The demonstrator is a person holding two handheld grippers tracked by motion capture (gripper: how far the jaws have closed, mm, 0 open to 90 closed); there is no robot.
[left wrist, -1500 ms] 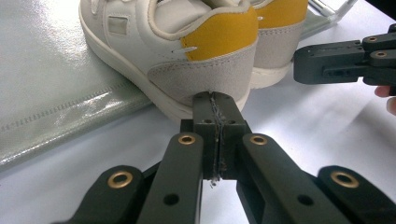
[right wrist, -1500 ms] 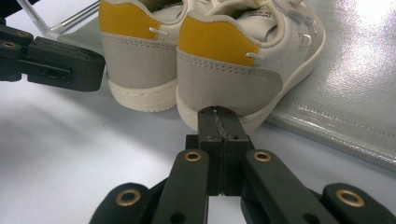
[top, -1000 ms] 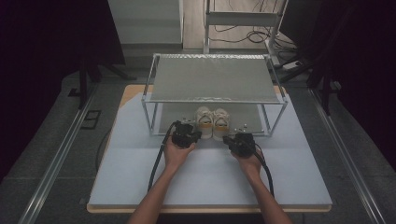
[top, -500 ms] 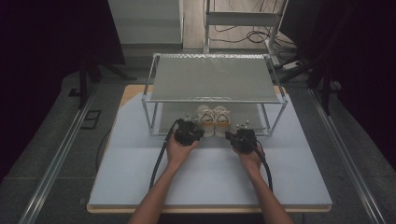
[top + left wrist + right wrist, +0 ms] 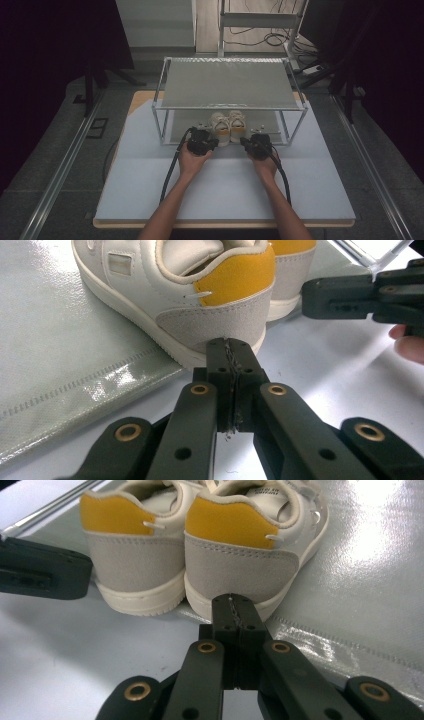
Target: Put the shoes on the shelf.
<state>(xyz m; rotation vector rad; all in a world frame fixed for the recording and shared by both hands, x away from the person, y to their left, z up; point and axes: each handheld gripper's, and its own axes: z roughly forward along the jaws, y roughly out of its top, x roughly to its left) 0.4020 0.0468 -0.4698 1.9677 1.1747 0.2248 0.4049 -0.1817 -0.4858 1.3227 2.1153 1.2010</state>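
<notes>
A pair of white sneakers with yellow heel patches stands on the bottom shelf of a metal rack [image 5: 159,107], heels toward me. The left shoe [image 5: 219,127] [image 5: 200,300] and right shoe [image 5: 237,124] [image 5: 245,555] sit side by side, touching. My left gripper [image 5: 213,143] [image 5: 230,346] is shut and empty, its tip against the left shoe's heel sole. My right gripper [image 5: 244,142] [image 5: 233,604] is shut and empty too, its tip at the right shoe's heel sole. Each gripper view also shows the other gripper off to the side.
The rack's grey top shelf [image 5: 227,82] overhangs the shoes, and thin corner posts [image 5: 295,127] stand on either side. A shiny silver liner [image 5: 60,340] covers the bottom shelf. The pale table mat [image 5: 225,190] lies open around my forearms. Cables trail back from both grippers.
Both grippers have moved forward toward the rack and closer together. The shoes have slid a little farther in under the top shelf.
</notes>
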